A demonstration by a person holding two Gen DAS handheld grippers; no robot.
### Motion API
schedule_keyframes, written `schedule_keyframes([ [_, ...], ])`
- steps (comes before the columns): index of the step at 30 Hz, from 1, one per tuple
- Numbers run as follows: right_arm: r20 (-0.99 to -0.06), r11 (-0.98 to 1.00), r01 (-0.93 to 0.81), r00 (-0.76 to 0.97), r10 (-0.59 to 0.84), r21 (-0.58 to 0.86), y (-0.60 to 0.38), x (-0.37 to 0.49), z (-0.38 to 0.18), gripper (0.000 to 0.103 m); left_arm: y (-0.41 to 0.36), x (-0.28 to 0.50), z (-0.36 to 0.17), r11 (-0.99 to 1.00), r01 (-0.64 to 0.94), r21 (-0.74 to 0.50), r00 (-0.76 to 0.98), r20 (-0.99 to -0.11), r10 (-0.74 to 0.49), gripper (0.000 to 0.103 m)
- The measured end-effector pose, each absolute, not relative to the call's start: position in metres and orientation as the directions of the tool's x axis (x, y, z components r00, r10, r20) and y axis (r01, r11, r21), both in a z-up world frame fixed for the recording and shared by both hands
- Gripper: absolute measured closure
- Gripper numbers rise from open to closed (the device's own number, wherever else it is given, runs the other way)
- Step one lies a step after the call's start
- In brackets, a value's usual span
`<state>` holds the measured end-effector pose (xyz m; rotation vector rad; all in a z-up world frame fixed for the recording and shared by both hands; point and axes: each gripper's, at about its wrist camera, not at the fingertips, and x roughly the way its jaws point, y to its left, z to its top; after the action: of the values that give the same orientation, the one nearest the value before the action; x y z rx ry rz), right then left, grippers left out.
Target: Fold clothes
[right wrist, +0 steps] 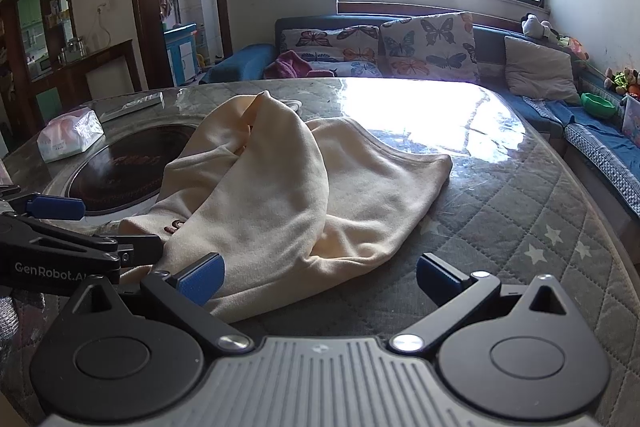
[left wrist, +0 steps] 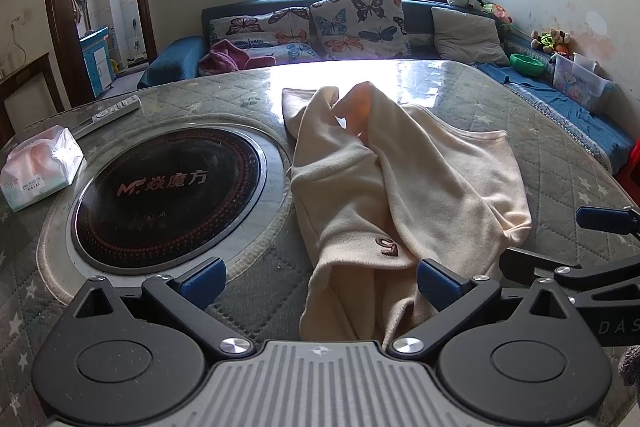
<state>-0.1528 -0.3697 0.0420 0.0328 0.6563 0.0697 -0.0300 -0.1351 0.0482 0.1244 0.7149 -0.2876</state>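
Observation:
A cream fleece garment [left wrist: 400,187] lies crumpled on the quilted table [left wrist: 560,131], with a raised fold running down its middle and a small brown embroidered mark near its near end. My left gripper [left wrist: 320,283] is open low over that near end, and cloth lies between its fingers. In the right wrist view the garment [right wrist: 288,187] spreads ahead and to the left. My right gripper [right wrist: 320,277] is open at the garment's near right hem, its left finger [right wrist: 202,277] against the cloth. Each gripper shows at the edge of the other view, the right gripper [left wrist: 540,239] and the left gripper [right wrist: 120,225].
A round black induction hob [left wrist: 168,187] is set into the table left of the garment. A tissue pack [left wrist: 40,167] and a remote [left wrist: 108,115] lie at the far left. A sofa with butterfly cushions [left wrist: 356,23] wraps behind and to the right.

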Motion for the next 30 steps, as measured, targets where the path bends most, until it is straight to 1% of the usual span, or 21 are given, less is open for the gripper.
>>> schedule_keyframes([
  [16,-0.596,0.994,-0.106,0.797,0.097,0.020,-0.366,-0.119,0.050,0.000,-0.126,-0.005,0.046,0.965,0.260,0.012,0.721,-0.668,-0.186,0.000],
  [21,-0.593,0.989,-0.134,0.793,0.141,0.057,-0.369,-0.090,0.059,0.001,-0.120,0.006,0.046,0.971,0.239,0.003,0.720,-0.671,-0.175,0.000],
  [22,-0.593,0.989,-0.137,0.792,0.147,0.061,-0.369,-0.085,0.060,0.002,-0.119,0.008,0.046,0.972,0.236,0.000,0.720,-0.671,-0.175,0.000],
  [23,-0.592,0.988,-0.141,0.792,0.152,0.064,-0.369,-0.080,0.061,0.005,-0.118,0.010,0.046,0.972,0.234,-0.002,0.720,-0.672,-0.175,0.000],
  [24,-0.593,0.987,-0.146,0.790,0.156,0.064,-0.369,-0.074,0.062,0.007,-0.118,0.011,0.046,0.972,0.233,-0.003,0.719,-0.673,-0.174,0.000],
  [30,-0.606,0.979,-0.194,0.772,0.191,0.061,-0.359,-0.025,0.064,0.013,-0.115,0.022,0.044,0.974,0.227,-0.010,0.712,-0.680,-0.173,0.000],
])
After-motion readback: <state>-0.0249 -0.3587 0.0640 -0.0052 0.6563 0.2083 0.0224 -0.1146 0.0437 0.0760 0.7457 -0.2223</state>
